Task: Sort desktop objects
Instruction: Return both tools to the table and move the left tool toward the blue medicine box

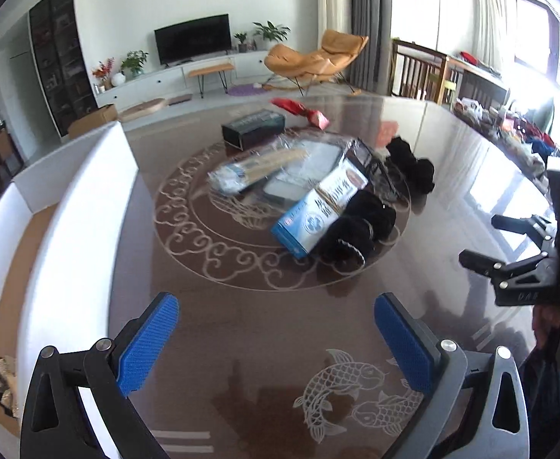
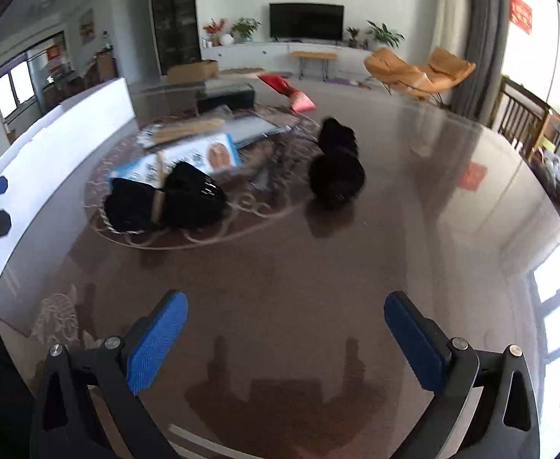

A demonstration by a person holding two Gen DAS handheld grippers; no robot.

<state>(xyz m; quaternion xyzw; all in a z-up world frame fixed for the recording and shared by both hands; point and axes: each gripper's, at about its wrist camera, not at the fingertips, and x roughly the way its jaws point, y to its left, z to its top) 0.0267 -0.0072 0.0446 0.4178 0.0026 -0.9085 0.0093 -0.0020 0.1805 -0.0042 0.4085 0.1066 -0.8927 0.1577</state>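
Black bundle lies ahead-left of your right gripper, long axis crosswise; left gripper farther. Both jaws apart, empty.

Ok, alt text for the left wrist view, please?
Open left hand-held gripper hovers over a dark patterned table. Ahead lies a pile: blue-white box, black fuzzy items, plastic-wrapped packages. White carton at left.

We see a glossy dark tabletop throwing reflections, ribbed blue rubbery pads on matt black plastic fingers, crinkly clear plastic wrap, a printed cardboard box and fuzzy black cloth bundles.
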